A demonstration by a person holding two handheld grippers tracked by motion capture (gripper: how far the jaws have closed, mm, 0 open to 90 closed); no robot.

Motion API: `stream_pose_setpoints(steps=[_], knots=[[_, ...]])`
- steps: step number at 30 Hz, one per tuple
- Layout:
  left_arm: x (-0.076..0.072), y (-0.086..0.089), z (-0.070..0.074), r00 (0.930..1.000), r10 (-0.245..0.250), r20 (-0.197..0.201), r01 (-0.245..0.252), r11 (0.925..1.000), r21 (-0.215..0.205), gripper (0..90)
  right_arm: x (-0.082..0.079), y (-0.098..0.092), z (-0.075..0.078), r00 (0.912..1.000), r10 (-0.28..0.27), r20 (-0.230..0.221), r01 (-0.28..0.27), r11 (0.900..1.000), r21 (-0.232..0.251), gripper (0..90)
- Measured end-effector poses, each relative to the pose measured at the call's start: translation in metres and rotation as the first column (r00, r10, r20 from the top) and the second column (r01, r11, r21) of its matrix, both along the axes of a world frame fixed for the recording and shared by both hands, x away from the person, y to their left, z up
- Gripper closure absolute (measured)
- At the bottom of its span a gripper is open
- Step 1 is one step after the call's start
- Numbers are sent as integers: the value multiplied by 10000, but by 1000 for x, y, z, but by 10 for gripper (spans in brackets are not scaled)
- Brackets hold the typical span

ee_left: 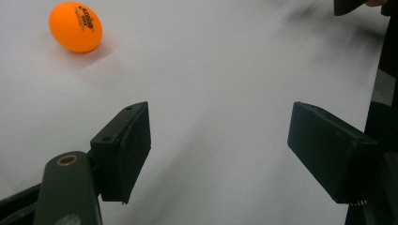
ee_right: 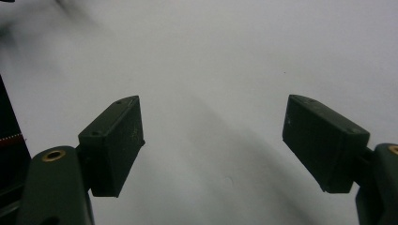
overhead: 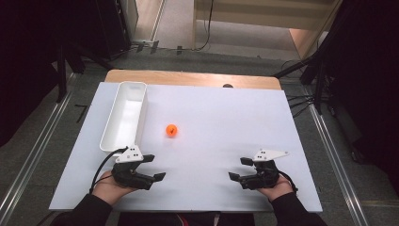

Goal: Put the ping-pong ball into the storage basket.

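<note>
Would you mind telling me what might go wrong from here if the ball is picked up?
The orange ball lies free on the smooth white board, so an off-centre pinch by the open left gripper could send it rolling. The white bin stands close by and might get bumped during the reach.

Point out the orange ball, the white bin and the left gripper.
orange ball [overhead: 171, 130]: high view, centre of the ball.
white bin [overhead: 109, 123]: high view, its left long wall.
left gripper [overhead: 153, 167]: high view, midway between its fingertips.
</note>
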State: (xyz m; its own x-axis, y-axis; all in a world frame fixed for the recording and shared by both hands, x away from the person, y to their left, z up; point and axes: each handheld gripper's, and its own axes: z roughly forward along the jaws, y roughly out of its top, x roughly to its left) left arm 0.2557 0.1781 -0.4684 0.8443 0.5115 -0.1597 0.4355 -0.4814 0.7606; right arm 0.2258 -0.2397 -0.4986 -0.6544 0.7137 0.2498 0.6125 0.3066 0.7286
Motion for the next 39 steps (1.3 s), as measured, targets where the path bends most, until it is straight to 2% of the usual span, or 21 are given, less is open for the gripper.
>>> stream_pose_setpoints(steps=[6, 8, 10, 15, 19, 21, 24, 26, 31, 37, 39], knots=[[0, -5, 3, 9999, -143, 74, 143, 9999, -37, 221, 0, -1, -1, 10000, -2, -36, 1, 10000, -37, 196], [0, -6, 3, 9998, -184, 17, 184, 9997, -189, 221, 0, -1, 0, 10000, -26, -26, 26, 10000, -27, 196], [0, -7, 4, 9998, -209, 30, 210, 9994, -266, 258, 0, -2, 0, 10000, -28, -14, 28, 10000, -67, 196], [0, -9, 6, 9998, -183, 101, 188, 9989, -422, 257, 0, -2, 0, 9999, -96, -119, 94, 9998, -159, 197], [1, -12, 7, 9997, -154, 177, 161, 9990, -422, 258, 0, 0, 0, 9999, 38, -110, -43, 9992, -401, 197], [1, -13, 9, 9994, -329, 88, 333, 9984, -464, 276, 0, 1, 0, 9999, 53, -100, -57, 9990, -443, 197], [2, -17, 11, 9994, -307, 171, 313, 9989, -345, 294, 0, 0, 1, 9999, 62, -159, -69, 9987, -499, 197], [3, -19, 11, 9995, -279, 138, 285, 9984, -493, 293, 0, 0, 1, 9999, 70, -158, -79, 9983, -576, 196], [7, -22, 12, 9999, -99, -77, 94, 9985, -544, 294, 0, -1, 0, 9998, 54, -186, -66, 9980, -632, 197], [11, -27, 11, 9999, 3, -160, -9, 9993, -366, 291, 0, -1, 0, 9996, 83, -273, -102, 9976, -689, 196], [13, -28, 11, 9999, 133, -90, -135, 9998, -147, 288, 0, -2, 0, 9996, 101, -270, -119, 9975, -696, 197]])
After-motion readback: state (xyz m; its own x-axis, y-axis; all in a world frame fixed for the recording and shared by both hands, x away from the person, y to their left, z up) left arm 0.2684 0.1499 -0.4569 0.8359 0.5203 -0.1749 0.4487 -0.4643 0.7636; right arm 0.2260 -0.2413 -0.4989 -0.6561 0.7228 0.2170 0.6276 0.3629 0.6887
